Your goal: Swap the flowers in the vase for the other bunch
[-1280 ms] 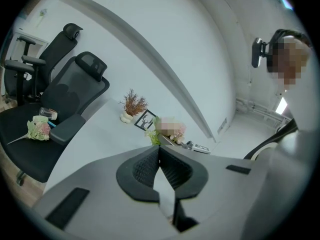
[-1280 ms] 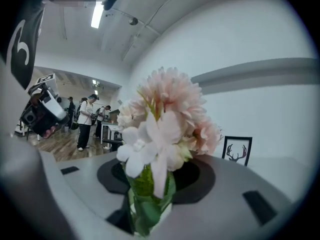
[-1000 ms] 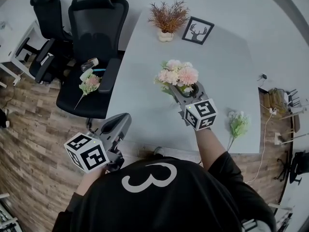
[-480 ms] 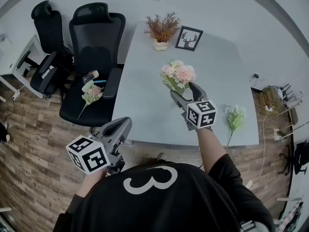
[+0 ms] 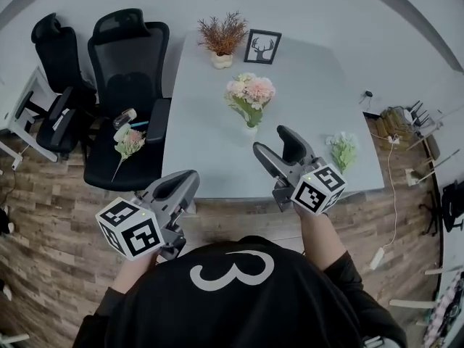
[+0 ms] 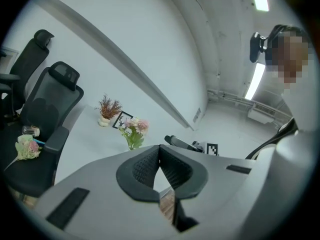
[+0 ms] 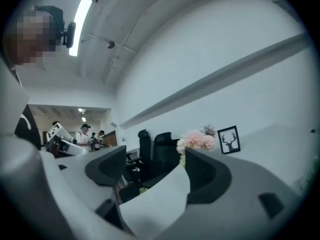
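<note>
A pink and cream bouquet (image 5: 249, 96) stands upright in a small white vase (image 5: 251, 129) in the middle of the pale table (image 5: 206, 147). My right gripper (image 5: 274, 142) is just in front of the vase and apart from it. Its jaws have been opening and stand open with nothing between them. The right gripper view shows the bouquet (image 7: 197, 140) beyond that gripper (image 7: 155, 176). A green and white bunch (image 5: 342, 151) lies on the table's right side. My left gripper (image 5: 177, 185) is shut and empty by the table's near edge.
A dried plant in a pot (image 5: 222, 35) and a framed deer picture (image 5: 262, 47) stand at the table's far end. A black office chair (image 5: 130, 85) at the left holds a small pink bunch (image 5: 129, 140). Another chair (image 5: 54, 56) is further left. Cables (image 5: 391, 140) lie at the right.
My right gripper has let go of the pink bouquet's stems, opened wide and drawn back toward me. The bouquet stays standing in the vase. My left gripper has shifted slightly.
</note>
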Tool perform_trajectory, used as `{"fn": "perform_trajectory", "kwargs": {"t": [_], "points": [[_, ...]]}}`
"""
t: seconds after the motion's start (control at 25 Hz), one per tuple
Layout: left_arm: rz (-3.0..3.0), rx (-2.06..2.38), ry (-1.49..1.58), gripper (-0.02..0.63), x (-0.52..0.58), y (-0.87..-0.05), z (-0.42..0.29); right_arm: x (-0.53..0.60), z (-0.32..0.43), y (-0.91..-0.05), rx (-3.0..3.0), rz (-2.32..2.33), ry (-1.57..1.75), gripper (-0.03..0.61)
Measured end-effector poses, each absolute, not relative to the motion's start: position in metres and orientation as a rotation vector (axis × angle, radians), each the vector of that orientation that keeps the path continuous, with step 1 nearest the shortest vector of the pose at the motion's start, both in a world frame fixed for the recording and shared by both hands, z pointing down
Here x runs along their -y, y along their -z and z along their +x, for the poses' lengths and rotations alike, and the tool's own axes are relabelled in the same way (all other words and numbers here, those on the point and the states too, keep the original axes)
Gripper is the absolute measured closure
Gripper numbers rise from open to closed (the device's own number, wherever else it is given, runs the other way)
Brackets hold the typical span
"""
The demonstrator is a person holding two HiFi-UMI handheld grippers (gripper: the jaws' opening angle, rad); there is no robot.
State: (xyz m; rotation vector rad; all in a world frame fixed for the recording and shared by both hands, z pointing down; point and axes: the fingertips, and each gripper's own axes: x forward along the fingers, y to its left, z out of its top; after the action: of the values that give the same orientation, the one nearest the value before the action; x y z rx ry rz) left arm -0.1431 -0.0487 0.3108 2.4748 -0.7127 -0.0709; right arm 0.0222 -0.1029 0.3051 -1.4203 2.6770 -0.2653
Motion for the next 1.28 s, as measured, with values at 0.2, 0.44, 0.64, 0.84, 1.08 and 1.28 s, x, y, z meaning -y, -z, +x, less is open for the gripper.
{"fn": "perform_trajectory", "kwargs": {"t": [0.2,0.44,0.64,0.84,1.08,1.28], "points": [[2.589,0.665,0.028,0.602,0.027,-0.289,-0.117,0.04,-0.001,-0.277,-2.829,-1.145,0.292,0.421],[2.606,0.596,-0.022,0.601,-0.011,-0.289,-0.078,-0.02,0.006,-0.287,-2.834,-1.036,0.443,0.552],[2.606,0.531,-0.09,0.603,-0.053,-0.295,-0.036,-0.069,0.024,-0.31,-2.819,-0.979,0.609,0.568],[2.632,0.502,-0.123,0.601,-0.119,-0.306,-0.006,-0.136,0.045,-0.321,-2.814,-0.959,0.612,0.569],[2.63,0.513,-0.156,0.601,-0.13,-0.299,-0.005,-0.141,0.045,-0.313,-2.801,-0.957,0.615,0.571],[2.61,0.542,-0.166,0.601,-0.139,-0.303,-0.008,-0.153,0.042,-0.313,-2.808,-0.923,0.613,0.571]]}}
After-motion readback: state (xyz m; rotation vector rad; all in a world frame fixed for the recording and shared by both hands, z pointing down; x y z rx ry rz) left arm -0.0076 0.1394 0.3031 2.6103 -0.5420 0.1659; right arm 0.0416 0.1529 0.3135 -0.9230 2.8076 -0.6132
